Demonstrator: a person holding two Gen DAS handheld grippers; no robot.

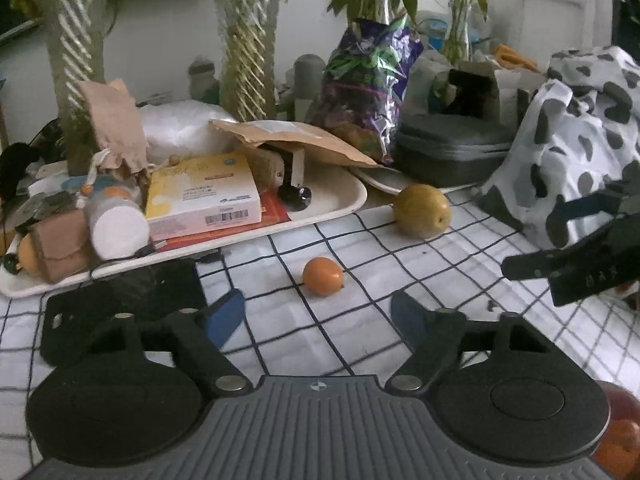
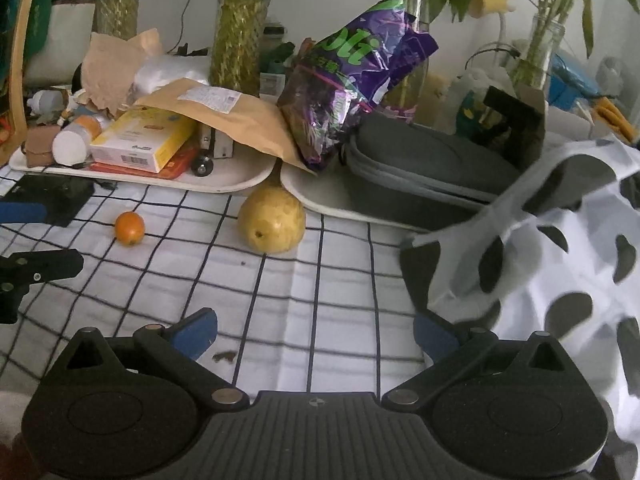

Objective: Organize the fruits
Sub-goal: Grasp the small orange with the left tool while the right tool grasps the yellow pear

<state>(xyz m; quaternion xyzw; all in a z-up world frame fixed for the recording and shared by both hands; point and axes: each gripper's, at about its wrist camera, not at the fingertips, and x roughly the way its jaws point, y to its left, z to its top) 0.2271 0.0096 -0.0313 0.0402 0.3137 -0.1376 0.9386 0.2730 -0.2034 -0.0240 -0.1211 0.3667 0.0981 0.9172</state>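
A small orange (image 1: 323,276) lies on the checked cloth (image 1: 360,352), just ahead of my left gripper (image 1: 316,312). Its jaws stand open with nothing pressed between the blue pads. Farther back, a yellow pear (image 1: 422,210) rests against the tray edge. In the right wrist view the pear (image 2: 272,222) sits ahead and the orange (image 2: 129,229) to the left. My right gripper (image 2: 316,330) is open and empty. Its right finger is close beside a white bag with dark spots (image 2: 560,260). Red and orange fruit (image 1: 620,436) peeks out at the lower right, mostly hidden.
A white tray (image 1: 344,200) holds boxes, a bottle and paper bags. Behind it stand a purple snack bag (image 1: 368,92), a grey zip case (image 1: 452,152) and plants in glass vases. A black flat object (image 1: 120,300) lies left of my left gripper.
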